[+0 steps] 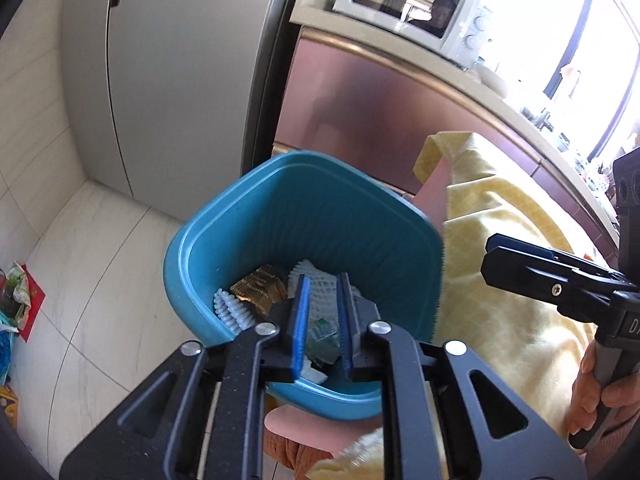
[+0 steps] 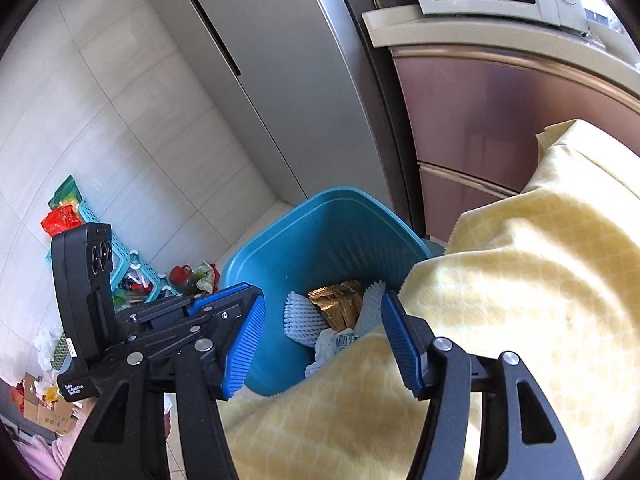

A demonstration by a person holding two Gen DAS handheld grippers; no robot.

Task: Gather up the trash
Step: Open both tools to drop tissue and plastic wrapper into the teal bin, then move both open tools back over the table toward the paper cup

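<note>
Here, left hand-held gripper (image 1: 323, 322) slightly parted, empty, over blue bin (image 1: 224, 216), right hand-held gripper (image 2: 322, 344) wide, empty.

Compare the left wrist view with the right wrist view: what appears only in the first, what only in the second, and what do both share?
Only the left wrist view shows the pink seat under the blue bin and a hand gripping the right gripper's handle. Only the right wrist view shows the teal baskets, the cardboard scraps on the floor and the right gripper with its jaws open. Both share the bin, its gold wrapper and white foam netting, the yellow cloth, the refrigerator and the microwave.
</note>
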